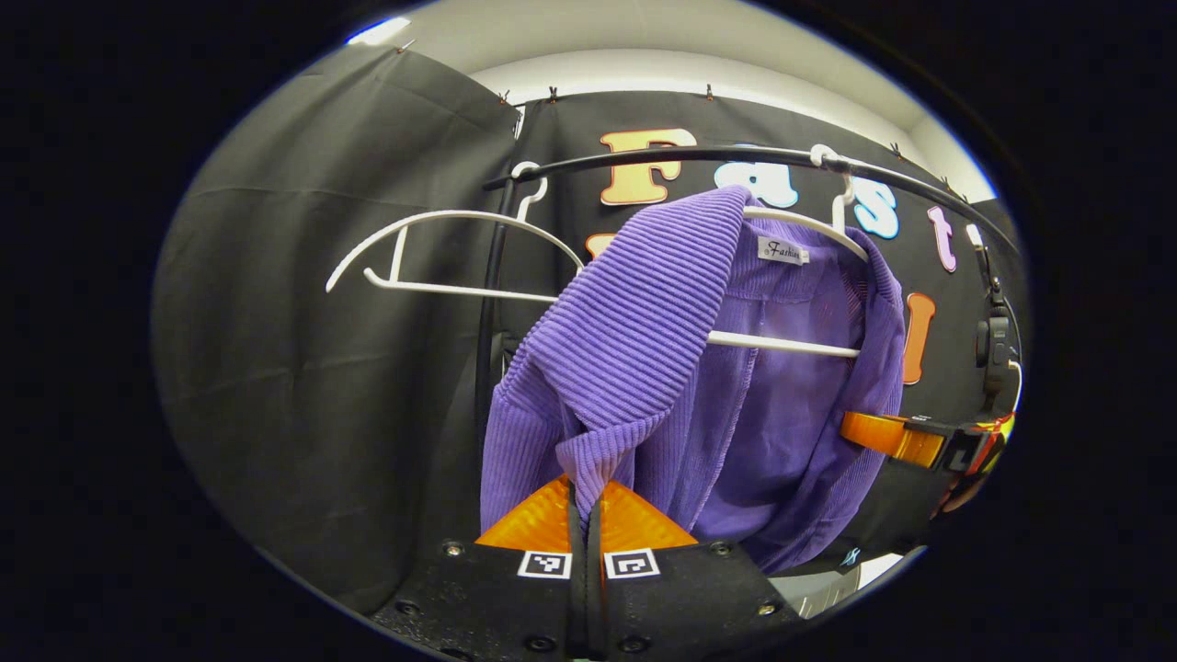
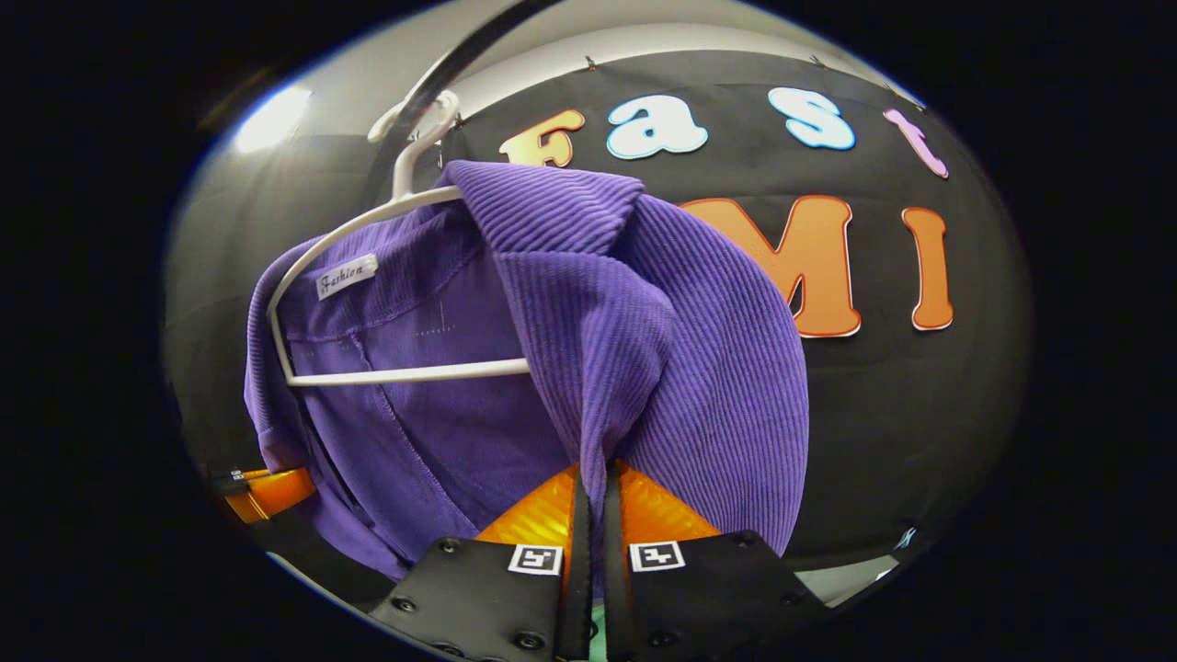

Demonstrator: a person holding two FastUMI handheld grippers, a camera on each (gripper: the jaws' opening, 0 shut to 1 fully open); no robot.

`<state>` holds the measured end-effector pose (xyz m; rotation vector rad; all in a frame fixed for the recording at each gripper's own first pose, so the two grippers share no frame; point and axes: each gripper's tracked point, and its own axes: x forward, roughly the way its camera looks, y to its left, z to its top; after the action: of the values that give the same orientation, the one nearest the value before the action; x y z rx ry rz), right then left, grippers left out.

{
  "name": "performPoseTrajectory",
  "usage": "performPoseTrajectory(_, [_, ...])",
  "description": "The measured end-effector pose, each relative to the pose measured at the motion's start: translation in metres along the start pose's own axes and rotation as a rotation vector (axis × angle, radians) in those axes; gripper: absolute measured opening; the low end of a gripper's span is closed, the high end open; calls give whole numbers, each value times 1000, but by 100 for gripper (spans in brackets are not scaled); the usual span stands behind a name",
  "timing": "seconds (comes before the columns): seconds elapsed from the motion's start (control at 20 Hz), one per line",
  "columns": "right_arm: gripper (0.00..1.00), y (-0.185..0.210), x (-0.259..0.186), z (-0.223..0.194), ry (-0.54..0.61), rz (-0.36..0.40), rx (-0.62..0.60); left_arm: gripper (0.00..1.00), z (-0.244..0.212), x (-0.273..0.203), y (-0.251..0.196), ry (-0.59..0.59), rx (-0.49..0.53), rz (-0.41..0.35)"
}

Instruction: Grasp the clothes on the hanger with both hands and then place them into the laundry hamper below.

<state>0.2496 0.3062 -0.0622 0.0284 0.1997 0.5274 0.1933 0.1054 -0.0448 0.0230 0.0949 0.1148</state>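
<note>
Behind hung a black rail (image 1: 699, 156); both claws, left (image 1: 582, 492) and right (image 2: 593, 478), pinched the purple ribbed cardigan (image 1: 634, 349), which could snag its white plastic hanger (image 1: 791, 221) at upper right.

Purple garment (image 1: 644, 368): hem cut off at lower edge in both views. White hanger (image 1: 791, 345): one shoulder and part of its bar hidden under the cloth. Neck label (image 1: 782, 250): lettering too small to read.

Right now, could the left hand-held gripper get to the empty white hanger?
Probably not yet: the left hand-held gripper is shut on the purple shirt. The empty hanger hangs clear, up to its left.
</note>
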Motion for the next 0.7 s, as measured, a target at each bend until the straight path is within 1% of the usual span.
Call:
performPoseTrajectory(0.15, [13,-5,5,2,53,62,78,0,3,-2,4,14,-6,-38])
performPoseTrajectory(0.3, [13,-10,12,11,117,142,203,0,9,-5,7,25,-10,-70])
performPoseTrajectory(0.4, [14,-23,16,21,126,161,253,0,14,-9,13,30,-12,-82])
performPoseTrajectory(0.5, [13,-31,14,36,125,192,284,0,22,-15,23,25,-9,-76])
performPoseTrajectory(0.55, [13,-31,11,44,137,223,315,0,27,-18,30,22,-7,-63])
performPoseTrajectory(0.7, [12,-39,1,74,141,291,403,0,53,-31,45,-28,-59,-34])
